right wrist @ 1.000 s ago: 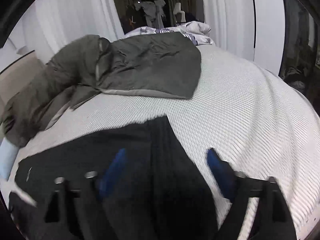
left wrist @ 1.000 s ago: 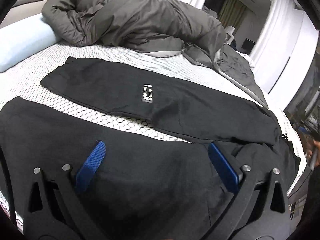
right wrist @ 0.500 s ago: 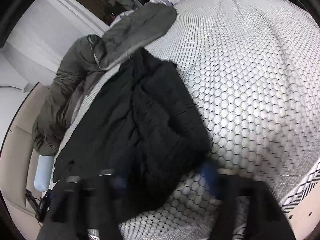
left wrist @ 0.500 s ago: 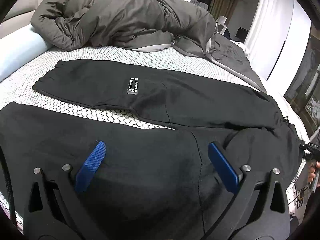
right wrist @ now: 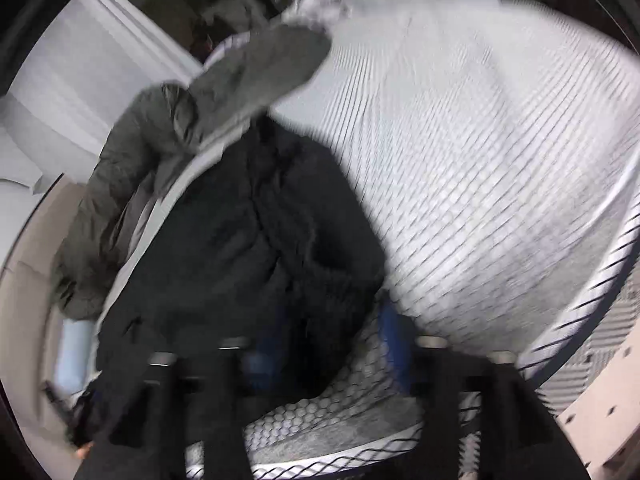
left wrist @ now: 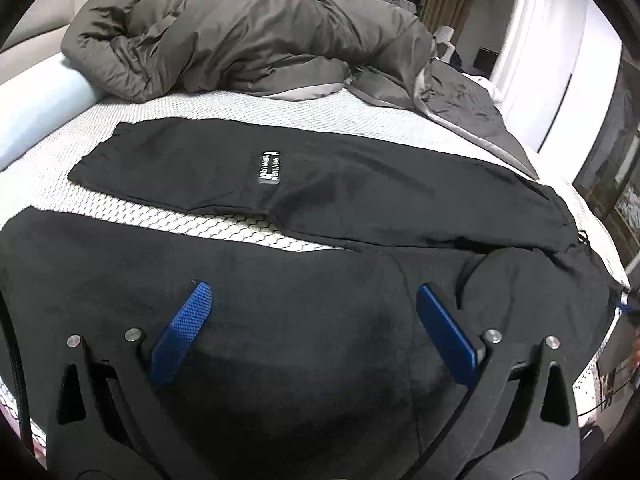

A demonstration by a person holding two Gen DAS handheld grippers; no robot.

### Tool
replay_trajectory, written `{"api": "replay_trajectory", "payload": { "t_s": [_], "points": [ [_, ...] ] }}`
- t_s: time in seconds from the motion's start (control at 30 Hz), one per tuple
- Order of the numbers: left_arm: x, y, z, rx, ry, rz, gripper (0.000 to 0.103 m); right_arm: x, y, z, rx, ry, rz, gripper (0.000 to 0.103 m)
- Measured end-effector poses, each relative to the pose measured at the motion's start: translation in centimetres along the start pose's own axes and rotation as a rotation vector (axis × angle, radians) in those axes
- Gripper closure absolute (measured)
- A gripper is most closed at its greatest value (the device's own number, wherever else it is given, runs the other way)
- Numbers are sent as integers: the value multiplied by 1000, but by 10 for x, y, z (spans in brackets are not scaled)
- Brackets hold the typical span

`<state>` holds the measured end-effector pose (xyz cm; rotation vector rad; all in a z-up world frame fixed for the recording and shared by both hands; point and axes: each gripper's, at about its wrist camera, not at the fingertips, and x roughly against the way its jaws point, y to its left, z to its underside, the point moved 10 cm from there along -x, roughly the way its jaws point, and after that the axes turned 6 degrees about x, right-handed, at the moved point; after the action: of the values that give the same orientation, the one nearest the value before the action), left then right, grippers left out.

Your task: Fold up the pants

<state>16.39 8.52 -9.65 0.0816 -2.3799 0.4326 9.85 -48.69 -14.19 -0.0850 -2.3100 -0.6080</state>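
Black pants [left wrist: 360, 184] lie on the bed with both legs stretched left; the far leg carries a small white label [left wrist: 270, 168]. My left gripper [left wrist: 313, 288] hovers open over the near leg [left wrist: 280, 280], blue pads wide apart, nothing pinched. In the blurred right wrist view the bunched waist end of the pants [right wrist: 280, 240] lies just ahead. My right gripper [right wrist: 326, 332] is low at the bed's edge with its jaws opening. The edge of the waist cloth sits between its blue pads [right wrist: 394, 336], which do not visibly press on it.
A crumpled grey duvet [left wrist: 248, 40] fills the far side of the bed, also seen as the grey duvet [right wrist: 160, 160]. A pale blue pillow [left wrist: 36, 108] lies at far left. The white honeycomb mattress cover [right wrist: 500, 160] spreads right of the waist end. White curtains hang behind.
The right gripper swung down and rolled toward the waist end, narrowed its jaws there, then widened them again. The left gripper stayed over the near leg, only rolling slightly.
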Motion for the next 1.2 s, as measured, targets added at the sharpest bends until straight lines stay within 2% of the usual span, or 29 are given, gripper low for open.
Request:
{"api": "replay_trajectory", "payload": {
  "t_s": [0.03,0.1,0.2,0.3,0.37,0.4,0.43,0.47,0.5,0.53,0.63,0.77,0.87,0.9,0.93,0.97,1.0,1.03,1.1,1.2],
  "points": [
    [0,-5,0,-18,4,14,1,14,0,-4,20,-51,39,33],
    [-5,-27,1,-108,36,39,1,34,6,-9,83,-92,69,25],
    [-22,-57,7,-280,99,11,3,44,26,-10,132,-105,25,21],
    [-36,-86,17,-327,170,84,6,42,42,-14,166,-94,-7,21],
    [-48,-90,22,-380,187,20,33,40,52,-13,191,-79,-16,21],
    [-57,-89,25,-406,200,-25,59,37,56,-12,202,-71,-23,21],
    [-66,-89,29,-400,231,-11,79,32,61,-11,209,-63,-27,21],
    [-71,-90,31,-372,251,24,88,27,66,-10,214,-56,-31,21],
    [-74,-89,31,-367,244,13,100,26,68,-9,218,-50,-35,21],
    [-75,-87,29,-368,237,6,103,23,70,-8,221,-45,-39,21],
    [-74,-78,18,-283,232,57,103,9,76,-10,225,-40,-49,21],
    [-82,-61,7,-218,245,54,100,2,81,-15,219,-41,-56,21],
    [-71,-57,1,-175,208,77,95,4,79,-11,209,-36,-54,21],
    [-60,-53,-2,-153,183,72,86,7,79,-9,213,-36,-56,21],
    [-54,-51,-4,-141,167,68,69,9,81,-6,222,-39,-61,21],
    [-42,-48,-6,-119,140,76,58,11,87,-2,245,-40,-63,21],
    [-27,-47,-8,-87,100,97,37,11,93,1,272,-43,-62,20],
    [-17,-48,-10,-70,72,110,23,10,102,6,310,-43,-60,19],
    [0,-55,-6,-62,15,127,20,1,132,21,417,-15,-84,19],
    [5,-78,17,-144,24,163,19,-20,188,48,583,27,-131,18]
  ]
}}
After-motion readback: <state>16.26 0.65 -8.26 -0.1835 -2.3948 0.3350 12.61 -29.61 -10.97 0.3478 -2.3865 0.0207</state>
